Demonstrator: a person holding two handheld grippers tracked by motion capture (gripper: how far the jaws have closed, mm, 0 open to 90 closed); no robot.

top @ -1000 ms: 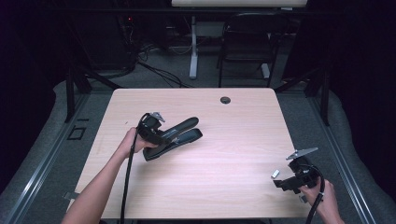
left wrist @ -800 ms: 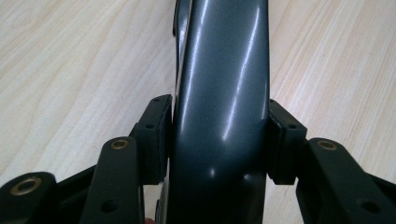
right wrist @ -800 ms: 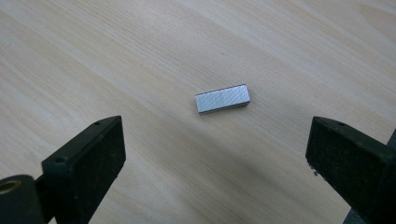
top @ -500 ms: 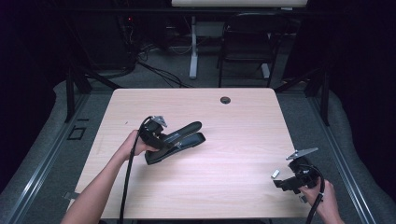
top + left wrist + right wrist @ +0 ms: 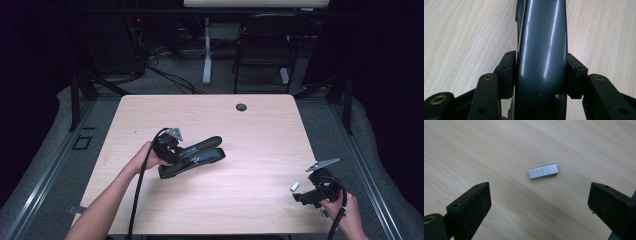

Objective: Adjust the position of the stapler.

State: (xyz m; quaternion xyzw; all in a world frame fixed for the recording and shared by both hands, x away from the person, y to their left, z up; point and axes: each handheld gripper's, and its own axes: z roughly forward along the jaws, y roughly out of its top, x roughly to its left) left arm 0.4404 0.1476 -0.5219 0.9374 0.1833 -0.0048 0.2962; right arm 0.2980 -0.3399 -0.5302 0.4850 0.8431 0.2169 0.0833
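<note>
A large black stapler [image 5: 205, 150] lies near the middle of the wooden table [image 5: 250, 130], its nose pointing right. My left gripper [image 5: 181, 151] is shut on the stapler's rear part. In the left gripper view the pads [image 5: 507, 72] press on both sides of the stapler's glossy dark top arm [image 5: 541, 45]. A small silver strip of staples [image 5: 295, 186] lies near the table's front right corner. My right gripper [image 5: 301, 194] stands open just beside the strip. In the right gripper view the strip of staples [image 5: 543, 171] lies flat on the wood ahead of the wide-apart jaws of my right gripper [image 5: 540, 202], which touch nothing.
A round cable hole [image 5: 241, 107] sits at the table's far edge. A black cable [image 5: 137, 200] trails from the left gripper over the front edge. A chair [image 5: 265, 45] and a desk leg stand on the floor behind the table.
The left gripper and the stapler have shifted slightly toward the near side of the table. The right gripper has kept still.
</note>
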